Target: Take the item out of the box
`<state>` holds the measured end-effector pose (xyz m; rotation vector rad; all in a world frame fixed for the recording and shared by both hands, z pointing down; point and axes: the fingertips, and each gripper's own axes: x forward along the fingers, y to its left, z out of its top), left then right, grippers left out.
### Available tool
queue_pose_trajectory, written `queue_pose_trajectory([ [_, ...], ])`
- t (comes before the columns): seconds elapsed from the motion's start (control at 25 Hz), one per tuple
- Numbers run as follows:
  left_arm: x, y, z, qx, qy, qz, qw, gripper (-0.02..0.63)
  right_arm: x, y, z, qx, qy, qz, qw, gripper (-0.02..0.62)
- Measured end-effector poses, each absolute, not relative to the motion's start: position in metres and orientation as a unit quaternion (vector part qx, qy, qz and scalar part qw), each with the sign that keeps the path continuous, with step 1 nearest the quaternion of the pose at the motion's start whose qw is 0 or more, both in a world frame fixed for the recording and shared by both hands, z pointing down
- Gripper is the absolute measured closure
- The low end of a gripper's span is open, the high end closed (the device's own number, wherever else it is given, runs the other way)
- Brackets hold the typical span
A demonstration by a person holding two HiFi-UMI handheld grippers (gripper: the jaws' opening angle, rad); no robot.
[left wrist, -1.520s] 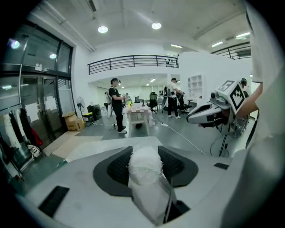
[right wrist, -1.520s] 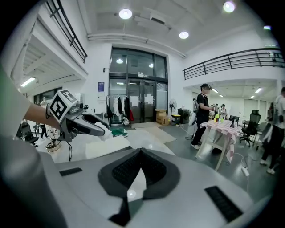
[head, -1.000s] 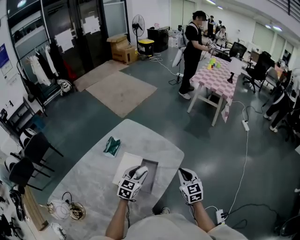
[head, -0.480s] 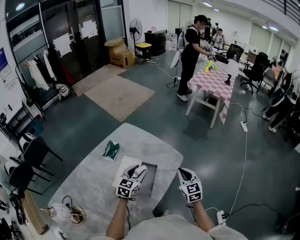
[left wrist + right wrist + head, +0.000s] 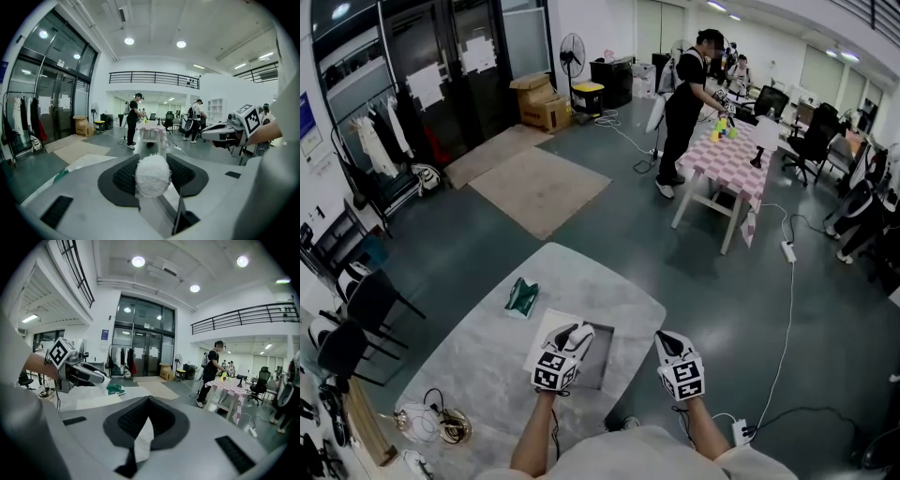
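Observation:
An open white box (image 5: 551,330) with a grey inside (image 5: 598,361) lies on the marble table (image 5: 483,361) in front of me. My left gripper (image 5: 577,334) hovers over the box, shut on a white fuzzy roll (image 5: 152,175) that fills the gap between its pads. In the right gripper view it shows at the left (image 5: 96,377) with the roll at its tip. My right gripper (image 5: 665,340) hangs past the table's right edge, its jaws closed with a thin white scrap of paper (image 5: 142,441) pinched between them.
A green packet (image 5: 523,295) lies on the table beyond the box. Coiled cables (image 5: 439,422) sit at the table's near left corner. Black chairs (image 5: 366,305) stand to the left. A person (image 5: 684,103) works at a checked table (image 5: 731,155) far off.

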<state>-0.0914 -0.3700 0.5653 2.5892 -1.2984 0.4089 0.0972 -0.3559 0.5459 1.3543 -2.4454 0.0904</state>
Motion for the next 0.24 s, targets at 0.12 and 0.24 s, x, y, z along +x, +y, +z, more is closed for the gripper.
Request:
queue_pose_trajectory([
  [0.12, -0.0885, -0.3712, 0.5642, 0.88, -0.441, 0.14, 0.11, 0.426, 0.0998, -0.357, 0.5457, 0.475, -0.862, 0.032, 0.174, 0.595],
  [0.24, -0.0878, -0.3726, 0.5645, 0.879, -0.442, 0.142, 0.111, 0.426, 0.1009, -0.357, 0.5476, 0.472, -0.863, 0.034, 0.178, 0.595],
])
